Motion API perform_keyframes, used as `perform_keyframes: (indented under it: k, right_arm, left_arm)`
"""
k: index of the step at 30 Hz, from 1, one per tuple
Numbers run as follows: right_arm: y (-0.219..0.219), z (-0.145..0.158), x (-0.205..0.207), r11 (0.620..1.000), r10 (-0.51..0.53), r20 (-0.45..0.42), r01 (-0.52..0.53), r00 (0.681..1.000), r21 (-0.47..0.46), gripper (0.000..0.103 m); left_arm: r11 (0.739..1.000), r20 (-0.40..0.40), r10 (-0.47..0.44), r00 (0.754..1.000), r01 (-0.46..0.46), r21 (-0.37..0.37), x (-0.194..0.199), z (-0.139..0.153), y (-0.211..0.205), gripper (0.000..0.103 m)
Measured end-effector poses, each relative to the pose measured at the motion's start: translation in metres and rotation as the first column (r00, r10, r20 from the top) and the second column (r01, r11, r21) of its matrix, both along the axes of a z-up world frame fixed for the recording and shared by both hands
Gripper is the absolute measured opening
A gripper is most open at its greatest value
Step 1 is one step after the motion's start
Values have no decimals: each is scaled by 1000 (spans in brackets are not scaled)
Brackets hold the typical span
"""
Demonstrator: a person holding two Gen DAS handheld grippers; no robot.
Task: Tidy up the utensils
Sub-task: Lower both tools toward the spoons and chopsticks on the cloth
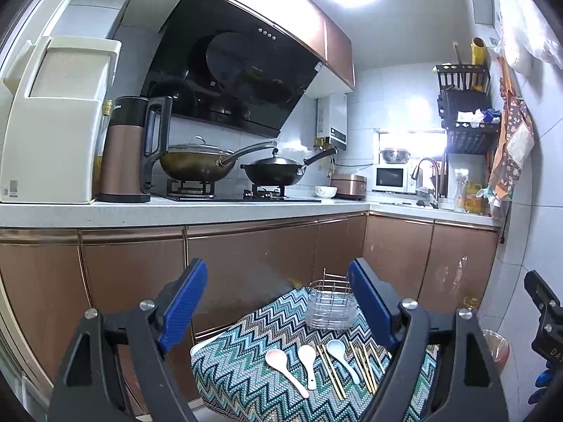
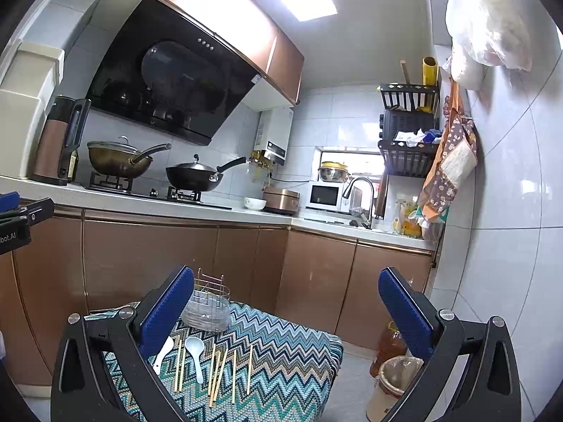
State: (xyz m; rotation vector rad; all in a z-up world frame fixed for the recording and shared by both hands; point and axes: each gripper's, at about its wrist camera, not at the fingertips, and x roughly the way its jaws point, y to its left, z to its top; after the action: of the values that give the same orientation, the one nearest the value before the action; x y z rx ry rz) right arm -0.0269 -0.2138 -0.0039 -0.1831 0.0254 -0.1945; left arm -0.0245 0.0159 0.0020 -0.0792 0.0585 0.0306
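Observation:
A low table with a zigzag cloth carries three white spoons, several gold chopsticks and a clear utensil holder with a wire frame at its far end. My left gripper is open and empty, held above the table's near side. My right gripper is open and empty, also above the table. The right gripper's body shows at the right edge of the left wrist view.
Brown cabinets and a counter with a hob, two woks and a kettle stand behind the table. A bin and an oil bottle stand on the floor right of the table.

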Motion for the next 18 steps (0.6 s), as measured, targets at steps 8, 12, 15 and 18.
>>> perform_keyframes:
  k: [8, 12, 15, 18]
  right_arm:
    - [-1, 2, -3, 1000, 29, 19, -29, 999, -1, 103]
    - [-1, -1, -1, 999, 43, 0, -43, 999, -3, 103]
    - [-5, -6, 7, 998, 52, -30, -52, 998, 21, 103]
    - [-14, -14, 18, 997, 62, -60, -59, 996, 57, 103]
  left_arm:
    - [999, 26, 32, 999, -31, -41, -2, 2, 14, 81]
    - [998, -16, 20, 1000, -21, -56, 4, -2, 18, 81]
    - [996, -73, -10, 997, 3, -87, 17, -8, 22, 81]
    - [995, -121, -23, 992, 11, -101, 32, -17, 22, 81]
